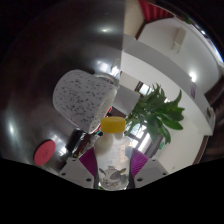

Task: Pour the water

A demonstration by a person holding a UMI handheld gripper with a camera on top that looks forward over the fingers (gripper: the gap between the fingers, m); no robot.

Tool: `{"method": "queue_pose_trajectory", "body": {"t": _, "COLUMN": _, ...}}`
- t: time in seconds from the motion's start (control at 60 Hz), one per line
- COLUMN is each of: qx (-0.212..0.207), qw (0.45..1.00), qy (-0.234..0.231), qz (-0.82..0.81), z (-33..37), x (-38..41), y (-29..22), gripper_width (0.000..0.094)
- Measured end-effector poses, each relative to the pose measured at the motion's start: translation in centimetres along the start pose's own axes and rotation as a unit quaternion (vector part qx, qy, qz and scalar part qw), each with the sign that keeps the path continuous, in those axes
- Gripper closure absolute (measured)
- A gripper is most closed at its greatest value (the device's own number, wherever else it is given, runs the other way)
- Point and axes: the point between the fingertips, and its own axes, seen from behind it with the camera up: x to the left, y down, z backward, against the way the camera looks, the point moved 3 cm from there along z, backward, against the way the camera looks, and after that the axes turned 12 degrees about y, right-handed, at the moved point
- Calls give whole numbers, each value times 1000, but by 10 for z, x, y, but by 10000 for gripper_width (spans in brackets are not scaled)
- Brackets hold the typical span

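A clear plastic bottle (112, 165) with a yellow cap (114, 125) stands between my two fingers and reaches ahead of them. My gripper (113, 152) is shut on the bottle, with the magenta pads (88, 160) pressing on its sides. A grey speckled rounded vessel (82, 97), perhaps a cup or bowl, sits just beyond the cap and to its left. I cannot see any water flowing.
A green leafy plant (158, 110) stands beyond the fingers to the right. A round red object (43, 154) lies on the dark glossy surface to the left. Pale walls and ceiling lights fill the background.
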Motion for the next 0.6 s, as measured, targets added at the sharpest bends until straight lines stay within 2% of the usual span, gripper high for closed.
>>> {"method": "queue_pose_trajectory", "body": {"t": 0.217, "qx": 0, "qw": 1000, "qy": -7, "qz": -5, "z": 2, "x": 4, "y": -7, "gripper_width": 532}}
{"method": "queue_pose_trajectory", "body": {"t": 0.367, "qx": 21, "qw": 987, "qy": -16, "qz": -157, "z": 7, "x": -4, "y": 1, "gripper_width": 533}}
{"method": "queue_pose_trajectory", "body": {"t": 0.483, "qx": 60, "qw": 933, "qy": -39, "qz": -351, "z": 9, "x": -10, "y": 15, "gripper_width": 535}}
{"method": "queue_pose_trajectory", "body": {"t": 0.6, "qx": 97, "qw": 833, "qy": -63, "qz": -541, "z": 12, "x": -9, "y": 33, "gripper_width": 524}}
